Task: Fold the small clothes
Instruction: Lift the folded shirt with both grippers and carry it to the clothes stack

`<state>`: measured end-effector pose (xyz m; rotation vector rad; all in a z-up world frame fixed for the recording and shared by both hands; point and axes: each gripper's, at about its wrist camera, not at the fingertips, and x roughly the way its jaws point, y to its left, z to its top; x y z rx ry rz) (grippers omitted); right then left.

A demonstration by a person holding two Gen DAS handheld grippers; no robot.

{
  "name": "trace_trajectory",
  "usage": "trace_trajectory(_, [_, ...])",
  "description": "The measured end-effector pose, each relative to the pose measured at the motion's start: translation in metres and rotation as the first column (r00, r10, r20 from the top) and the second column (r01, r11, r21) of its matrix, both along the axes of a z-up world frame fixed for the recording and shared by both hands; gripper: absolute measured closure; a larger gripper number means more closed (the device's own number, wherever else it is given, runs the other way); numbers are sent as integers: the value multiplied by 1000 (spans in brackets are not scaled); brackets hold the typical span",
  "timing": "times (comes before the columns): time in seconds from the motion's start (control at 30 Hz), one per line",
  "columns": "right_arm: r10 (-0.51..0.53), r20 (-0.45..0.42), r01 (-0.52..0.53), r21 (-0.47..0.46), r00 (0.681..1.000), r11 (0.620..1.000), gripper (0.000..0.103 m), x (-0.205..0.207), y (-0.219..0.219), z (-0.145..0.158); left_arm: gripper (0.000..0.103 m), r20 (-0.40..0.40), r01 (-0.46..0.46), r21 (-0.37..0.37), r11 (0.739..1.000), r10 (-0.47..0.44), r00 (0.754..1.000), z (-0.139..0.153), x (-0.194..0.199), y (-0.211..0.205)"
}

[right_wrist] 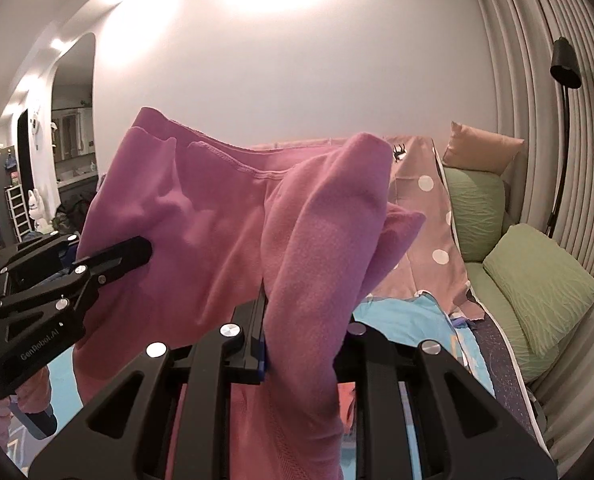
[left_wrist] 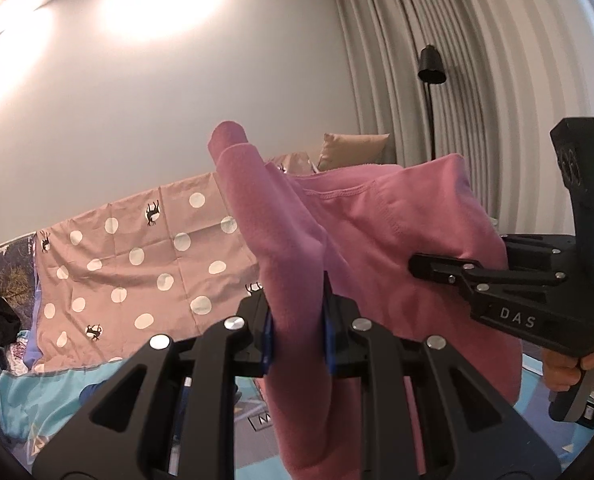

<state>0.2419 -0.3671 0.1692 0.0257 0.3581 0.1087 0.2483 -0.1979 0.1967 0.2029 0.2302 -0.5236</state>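
1. A small pink fleece garment with a stitched hem [left_wrist: 361, 216] is held up in the air between the two black two-finger grippers.
2. The jaws of the left gripper [left_wrist: 299, 336] are seen nearly closed, with a bunched fold of the pink fabric pinched between the blue pads [left_wrist: 268, 340]; cloth rises above the jaws and hangs below them.
3. The jaws of the right gripper [right_wrist: 301, 336] are likewise closed onto a thick fold of the same garment, which bulges over the fingertips and drapes down between the fingers.
4. In the left wrist view, the right gripper is seen to the right of the jaws, its fingers pressed into the garment's far edge.
5. In the right wrist view, the left gripper is seen to the left of the jaws, clamped on the opposite edge.
6. Beyond the jaws, a pink polka-dot sheet [left_wrist: 145, 256] is spread behind the garment.
7. Green cushions [right_wrist: 537, 280] and a black floor lamp [right_wrist: 565, 64] are seen right of the right jaws.
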Motion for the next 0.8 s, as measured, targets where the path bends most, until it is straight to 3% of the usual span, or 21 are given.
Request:
trace_trajectory(0.37, [-28,-108,25,-30,994,999,84,93,7,-60,84,-85,-65,51,997,70,994,-63,96,-23])
trace_trajectory(0.47, [-46,-132,41,-41,990,998,84,121,3,-80,80,-137,-88,46,995,94,986,-97,133,-26])
trace_trajectory(0.53, [-69,-167,61,-49,984,997,82,143,-2,-103,70,-197,-135,43,990,141,970,-122,161,-25])
trace_trajectory(0.6, [-156,-243,137,-93,957,986,72,166,-9,-135,49,-260,-209,86,974,225,939,-156,191,-25])
trace_trajectory(0.63, [-206,-256,181,-116,944,977,69,170,-13,-146,45,-293,-228,115,967,252,922,-175,202,-24])
trace_trajectory(0.7, [-299,-215,268,-160,930,950,65,163,-20,-166,36,-354,-211,149,966,251,901,-205,209,-18])
trace_trajectory(0.77, [-303,-174,280,-141,937,949,50,140,-20,-177,28,-352,-204,132,970,238,905,-216,203,-9])
trace_trajectory(0.8, [-298,-161,278,-134,941,951,49,131,-18,-180,24,-340,-212,111,971,237,910,-218,196,-2])
